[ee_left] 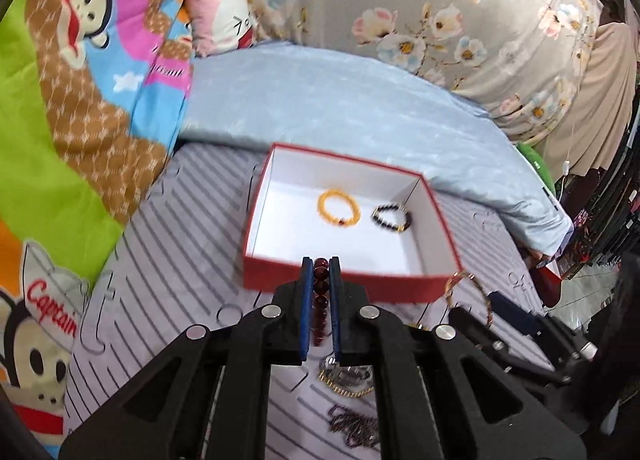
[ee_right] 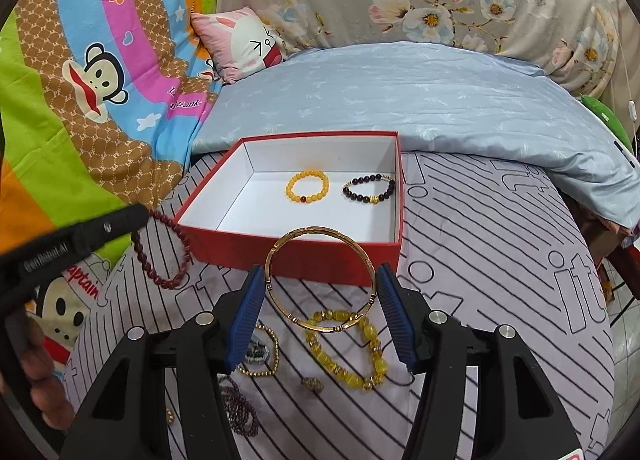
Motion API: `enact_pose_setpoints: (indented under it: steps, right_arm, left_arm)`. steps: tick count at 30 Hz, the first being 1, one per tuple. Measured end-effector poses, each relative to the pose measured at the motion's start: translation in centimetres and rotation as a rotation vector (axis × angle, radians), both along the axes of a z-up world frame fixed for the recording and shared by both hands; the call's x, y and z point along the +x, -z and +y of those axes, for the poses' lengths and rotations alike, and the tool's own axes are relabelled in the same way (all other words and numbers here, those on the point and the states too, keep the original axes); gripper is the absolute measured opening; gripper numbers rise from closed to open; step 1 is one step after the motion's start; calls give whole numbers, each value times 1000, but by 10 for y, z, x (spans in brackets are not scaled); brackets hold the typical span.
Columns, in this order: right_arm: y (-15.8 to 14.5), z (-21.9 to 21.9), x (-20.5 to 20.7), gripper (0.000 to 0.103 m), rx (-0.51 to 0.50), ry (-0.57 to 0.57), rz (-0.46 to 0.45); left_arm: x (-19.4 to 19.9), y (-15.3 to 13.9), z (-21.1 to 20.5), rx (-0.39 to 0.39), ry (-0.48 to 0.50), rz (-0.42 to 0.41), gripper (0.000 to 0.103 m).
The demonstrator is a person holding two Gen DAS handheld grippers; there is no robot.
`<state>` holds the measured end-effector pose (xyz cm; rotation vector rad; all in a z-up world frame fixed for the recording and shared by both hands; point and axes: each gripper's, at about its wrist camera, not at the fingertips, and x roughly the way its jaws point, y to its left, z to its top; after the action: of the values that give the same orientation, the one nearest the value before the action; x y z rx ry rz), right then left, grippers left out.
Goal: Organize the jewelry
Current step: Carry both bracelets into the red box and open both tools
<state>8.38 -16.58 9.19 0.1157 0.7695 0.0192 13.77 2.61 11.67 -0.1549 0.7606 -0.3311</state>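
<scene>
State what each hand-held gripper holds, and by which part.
Left hand-held gripper pinches the dark red bead bracelet by a short stretch of its strand. Right hand-held gripper clamps the gold bangle across its opposite outer sides.

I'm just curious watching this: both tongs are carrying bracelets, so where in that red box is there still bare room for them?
The red box has bare white floor along its near side and left half, bordered by the yellow bead bracelet and black bead bracelet, which sit toward the back right. Outside, the sheet below the gold bangle is crowded with loose jewelry.
</scene>
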Motion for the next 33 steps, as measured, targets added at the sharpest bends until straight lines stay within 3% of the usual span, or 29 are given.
enact_pose_setpoints:
  steps: [4,9,21,33]
  right_arm:
    - [-6,-4,15,55,-10,3,-18]
    - [-11,-5,36,55,-27,-1,-37]
    - [0,-5,94,55,-28,1,-20]
    - [17,-5,118,55,-41,-4,9]
  left_arm:
    - [18,-16,-14,13,12,-49,7]
    - [42,-17,-26,24,5,-55,7]
    - [94,13,-37,81,-22,-11,7]
    - [113,33,-45,111,-28,23,7]
